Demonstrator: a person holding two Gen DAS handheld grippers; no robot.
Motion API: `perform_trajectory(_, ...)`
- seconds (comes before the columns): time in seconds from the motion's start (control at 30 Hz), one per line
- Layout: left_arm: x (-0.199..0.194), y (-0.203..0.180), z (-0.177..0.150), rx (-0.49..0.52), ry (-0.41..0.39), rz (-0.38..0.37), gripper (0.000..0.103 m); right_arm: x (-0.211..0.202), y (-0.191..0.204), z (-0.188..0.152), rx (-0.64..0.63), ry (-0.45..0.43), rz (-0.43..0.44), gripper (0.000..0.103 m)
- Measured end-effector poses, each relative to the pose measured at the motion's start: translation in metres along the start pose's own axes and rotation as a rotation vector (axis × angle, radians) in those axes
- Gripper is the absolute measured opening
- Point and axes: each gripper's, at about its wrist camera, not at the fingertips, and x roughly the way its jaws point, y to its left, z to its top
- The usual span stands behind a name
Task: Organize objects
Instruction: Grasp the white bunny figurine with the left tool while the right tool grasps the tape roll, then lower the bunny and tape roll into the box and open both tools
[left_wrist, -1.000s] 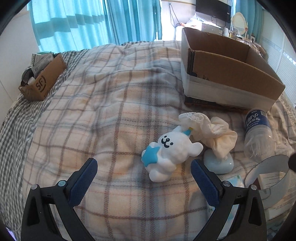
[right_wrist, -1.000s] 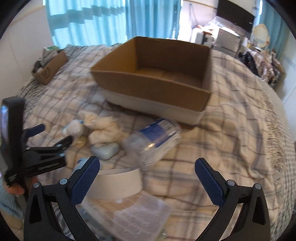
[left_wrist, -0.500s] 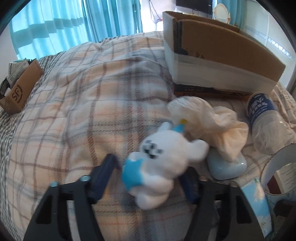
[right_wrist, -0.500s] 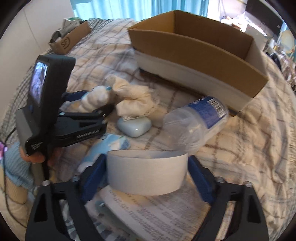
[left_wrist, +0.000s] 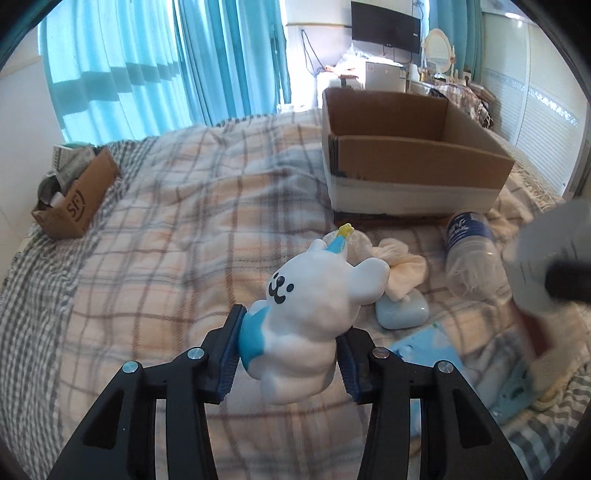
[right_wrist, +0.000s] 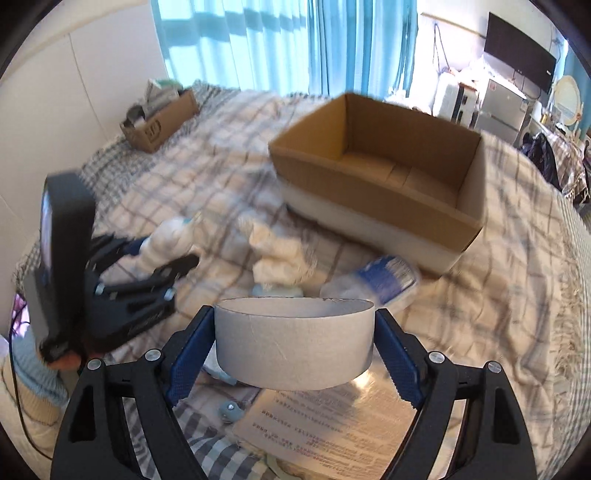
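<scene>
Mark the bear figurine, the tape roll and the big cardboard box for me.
Bear figurine (left_wrist: 314, 291): left wrist view, on its white chest.
Tape roll (right_wrist: 293, 341): right wrist view, on its grey outer wall.
Big cardboard box (right_wrist: 369, 197): right wrist view, on its near brown wall.

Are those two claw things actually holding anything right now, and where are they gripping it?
Yes. The left gripper, jaws closing, clamps the white bear toy by its lower body. The right gripper holds the wide tape roll across its outer sides.

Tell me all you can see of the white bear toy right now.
The white bear toy looks glossy and moulded, with a black dot-eyed smiling face, a blue patch on its side and a small blue-and-yellow cone hat. It sits tilted between the left gripper, whose closing fingers press its sides, lifted off the plaid blanket.
</scene>
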Motion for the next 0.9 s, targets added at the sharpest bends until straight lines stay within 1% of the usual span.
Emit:
perform_trajectory(0.1,-0.027,0.0,0.009,-0.044,-0.027,-0.033,0.047,-0.024,-0.009,0.017,-0.01,-0.055,0.006,0.084)
perform_trajectory(0.17,-0.043,-0.003,0.023,-0.06,-0.041,-0.045,0.047,-0.04,-0.017,0.032,-0.014,-0.1,0.005,0.084)
perform_trajectory(0.27,-0.065,-0.014,0.055,-0.059,-0.081,-0.051,0.047,-0.064,-0.026,0.055,-0.055,-0.167,-0.004,0.084)
perform_trajectory(0.33,-0.079,-0.024,0.083,-0.059,-0.132,-0.069,0.047,-0.08,-0.033,0.069,-0.079,-0.216,-0.028,0.084)
perform_trajectory(0.43,-0.087,-0.039,0.12,-0.044,-0.186,-0.09,0.047,-0.094,-0.052,0.089,-0.077,-0.272,-0.045,0.084)
perform_trajectory(0.5,-0.081,-0.053,0.144,-0.029,-0.208,-0.095,0.047,-0.095,-0.067,0.1,-0.061,-0.291,-0.052,0.084)
perform_trajectory(0.6,-0.059,-0.07,0.168,-0.018,-0.191,-0.139,0.047,-0.082,-0.09,0.115,-0.036,-0.296,-0.07,0.084)
perform_trajectory(0.7,-0.034,-0.084,0.18,0.012,-0.186,-0.144,0.047,-0.058,-0.108,0.128,-0.023,-0.272,-0.088,0.084)
perform_trajectory(0.83,0.018,-0.091,0.187,-0.006,-0.106,-0.159,0.047,-0.015,-0.131,0.135,0.002,-0.218,-0.09,0.084)
perform_trajectory(0.9,0.037,-0.093,0.183,-0.012,-0.081,-0.157,0.047,0.006,-0.136,0.136,0.002,-0.193,-0.093,0.084)
